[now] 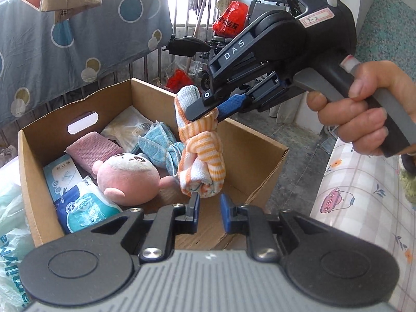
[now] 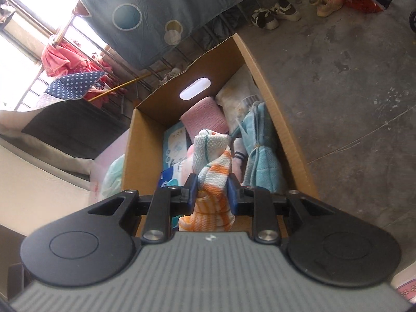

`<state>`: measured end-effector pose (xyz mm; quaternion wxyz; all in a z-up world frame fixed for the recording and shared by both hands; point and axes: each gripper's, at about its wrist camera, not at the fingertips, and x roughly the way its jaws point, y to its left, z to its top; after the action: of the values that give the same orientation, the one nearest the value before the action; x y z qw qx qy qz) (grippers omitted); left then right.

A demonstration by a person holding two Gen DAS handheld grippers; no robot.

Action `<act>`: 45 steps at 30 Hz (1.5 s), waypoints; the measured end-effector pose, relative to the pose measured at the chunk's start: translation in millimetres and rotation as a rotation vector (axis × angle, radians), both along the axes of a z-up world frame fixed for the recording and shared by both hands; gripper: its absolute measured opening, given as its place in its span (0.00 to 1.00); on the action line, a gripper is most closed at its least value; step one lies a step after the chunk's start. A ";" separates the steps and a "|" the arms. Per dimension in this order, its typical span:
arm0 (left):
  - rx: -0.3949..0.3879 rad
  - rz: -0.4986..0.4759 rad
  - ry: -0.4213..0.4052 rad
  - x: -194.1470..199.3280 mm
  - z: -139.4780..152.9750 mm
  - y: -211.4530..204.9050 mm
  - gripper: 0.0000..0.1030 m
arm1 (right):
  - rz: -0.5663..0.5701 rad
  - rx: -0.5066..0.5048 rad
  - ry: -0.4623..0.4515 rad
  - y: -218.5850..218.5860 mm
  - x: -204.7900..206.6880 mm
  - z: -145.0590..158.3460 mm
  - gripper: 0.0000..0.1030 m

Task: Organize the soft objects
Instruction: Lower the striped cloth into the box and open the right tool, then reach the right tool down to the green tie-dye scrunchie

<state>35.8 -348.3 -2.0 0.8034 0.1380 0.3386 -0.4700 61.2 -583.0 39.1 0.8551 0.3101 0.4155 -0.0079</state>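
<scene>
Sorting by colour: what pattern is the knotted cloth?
Orange and white stripes; left wrist view shows it best.

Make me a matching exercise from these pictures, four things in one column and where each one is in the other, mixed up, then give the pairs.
Things:
1. striped towel
2. pink plush toy
3. blue towel
4. spotted sheet

Places:
A. hanging over the railing behind the box
B. lying in the cardboard box, at its near side
C. pinched in the right claw, above the box
D. lying in the box, further back, beside the hanging striped bundle

Pairs: 1-C, 2-B, 3-D, 4-A
</scene>
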 end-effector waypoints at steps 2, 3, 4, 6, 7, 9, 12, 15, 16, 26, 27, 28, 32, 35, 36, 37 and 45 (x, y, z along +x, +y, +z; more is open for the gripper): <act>0.008 0.000 0.009 0.2 -1.8 0.5 0.18 | -0.002 -0.035 0.018 -2.4 -1.5 2.3 0.22; 0.013 0.002 0.012 0.9 -3.5 1.2 0.18 | -0.003 -0.043 0.024 -3.7 -2.0 2.2 0.22; 0.019 0.006 0.015 1.8 -5.3 2.1 0.18 | -0.003 -0.054 0.032 -5.5 -3.6 2.9 0.22; 0.027 0.017 0.023 3.1 -7.1 5.4 0.18 | -0.005 -0.085 0.045 -5.6 -6.6 3.0 0.22; 0.031 0.025 0.026 2.9 -6.6 7.7 0.18 | -0.004 -0.099 0.050 -5.5 -7.3 3.0 0.22; 0.035 0.041 0.025 4.3 -6.3 12.3 0.18 | -0.001 -0.125 0.060 -4.7 -8.0 3.9 0.22; 0.040 0.072 0.021 6.7 -4.3 21.5 0.19 | 0.036 -0.194 0.083 2.8 -5.8 7.3 0.22; 0.051 0.107 0.005 8.4 -2.6 30.5 0.23 | 0.089 -0.267 0.133 15.1 0.7 5.6 0.22; 0.054 0.120 0.003 9.4 -1.6 34.8 0.24 | 0.109 -0.301 0.161 19.8 4.7 3.6 0.22; 0.059 0.184 -0.005 10.4 8.7 60.5 0.31 | 0.124 -0.354 0.248 38.5 11.1 -0.1 0.27; 0.058 0.189 -0.008 9.5 9.8 62.7 0.32 | 0.119 -0.352 0.240 39.1 8.0 3.2 0.27; 0.056 0.194 -0.009 8.6 10.9 65.1 0.34 | 0.116 -0.350 0.231 39.7 5.0 6.9 0.28; 0.046 0.216 -0.010 4.3 15.3 78.0 0.39 | 0.095 -0.324 0.161 45.2 -11.9 26.0 0.29; 0.039 0.241 -0.013 0.8 20.1 93.4 0.46 | 0.092 -0.235 0.043 55.5 -32.2 45.6 0.31; 0.038 0.252 -0.013 0.0 21.8 99.5 0.50 | 0.092 -0.193 -0.007 61.1 -40.5 53.0 0.32; 0.038 0.263 -0.011 -1.0 23.8 106.4 0.53 | 0.095 -0.160 -0.045 66.1 -45.9 58.0 0.35; 0.057 0.394 -0.058 -11.8 38.7 179.7 0.65 | 0.187 0.092 -0.248 134.5 -60.3 79.0 0.45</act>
<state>23.9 -168.6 36.7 0.8850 0.1052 0.3486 -0.2900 0.8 -448.5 118.0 0.8817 0.3077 0.3336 0.1290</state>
